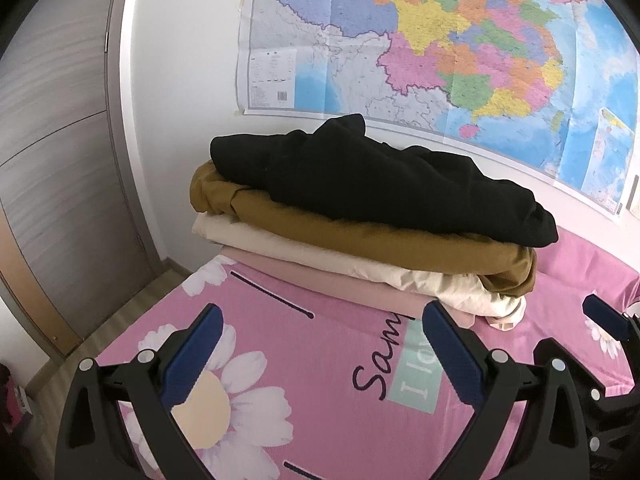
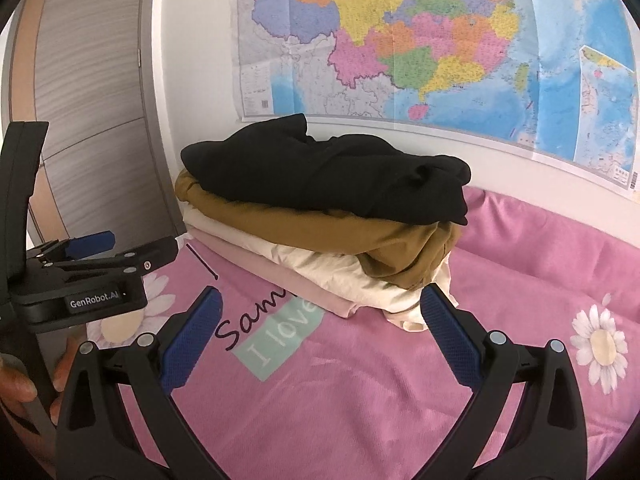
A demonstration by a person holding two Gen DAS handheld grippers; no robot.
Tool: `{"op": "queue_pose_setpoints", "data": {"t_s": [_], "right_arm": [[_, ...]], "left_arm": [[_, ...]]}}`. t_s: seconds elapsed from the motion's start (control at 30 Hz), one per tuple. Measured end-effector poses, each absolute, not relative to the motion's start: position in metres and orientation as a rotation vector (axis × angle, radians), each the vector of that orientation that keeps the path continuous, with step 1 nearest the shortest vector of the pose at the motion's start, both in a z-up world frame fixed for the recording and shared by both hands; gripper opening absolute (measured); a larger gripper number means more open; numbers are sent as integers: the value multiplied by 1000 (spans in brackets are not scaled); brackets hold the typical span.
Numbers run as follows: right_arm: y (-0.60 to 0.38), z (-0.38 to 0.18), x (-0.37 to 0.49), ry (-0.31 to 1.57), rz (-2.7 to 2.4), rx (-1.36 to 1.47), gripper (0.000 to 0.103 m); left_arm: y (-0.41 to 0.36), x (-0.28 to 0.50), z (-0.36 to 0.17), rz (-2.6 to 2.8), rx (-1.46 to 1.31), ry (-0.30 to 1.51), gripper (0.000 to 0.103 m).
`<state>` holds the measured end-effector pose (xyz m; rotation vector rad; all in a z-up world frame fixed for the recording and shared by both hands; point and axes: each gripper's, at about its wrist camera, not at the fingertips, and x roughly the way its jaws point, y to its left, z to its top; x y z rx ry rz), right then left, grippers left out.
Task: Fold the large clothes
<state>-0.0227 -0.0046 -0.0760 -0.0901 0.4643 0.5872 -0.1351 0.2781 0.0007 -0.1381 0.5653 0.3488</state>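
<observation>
A stack of folded clothes sits at the far side of the pink bed by the wall. A black garment [image 1: 380,176] [image 2: 332,172] lies loosely on top, over a mustard-brown one [image 1: 360,236] [image 2: 340,236], a cream one [image 1: 320,256] [image 2: 336,272] and a pale pink one [image 1: 340,284] [image 2: 304,288] at the bottom. My left gripper [image 1: 322,324] is open and empty, just in front of the stack. My right gripper [image 2: 320,308] is open and empty, also just short of the stack. The left gripper also shows in the right wrist view [image 2: 116,248], at the left.
The bed has a pink sheet [image 1: 304,400] [image 2: 400,392] printed with daisies and writing. A large coloured map [image 1: 440,40] [image 2: 420,40] hangs on the white wall behind. A grey wardrobe door [image 1: 52,140] [image 2: 88,100] stands at the left, with wood floor [image 1: 120,320] below.
</observation>
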Motion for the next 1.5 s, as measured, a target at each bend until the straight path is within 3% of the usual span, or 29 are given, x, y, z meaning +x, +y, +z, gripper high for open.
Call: {"op": "queue_pose_setpoints", "data": {"t_s": [1.5], "right_arm": [[-15, -85, -40, 478, 550, -84, 98]], "left_arm": [[261, -152, -11, 358, -119, 583, 97]]}}
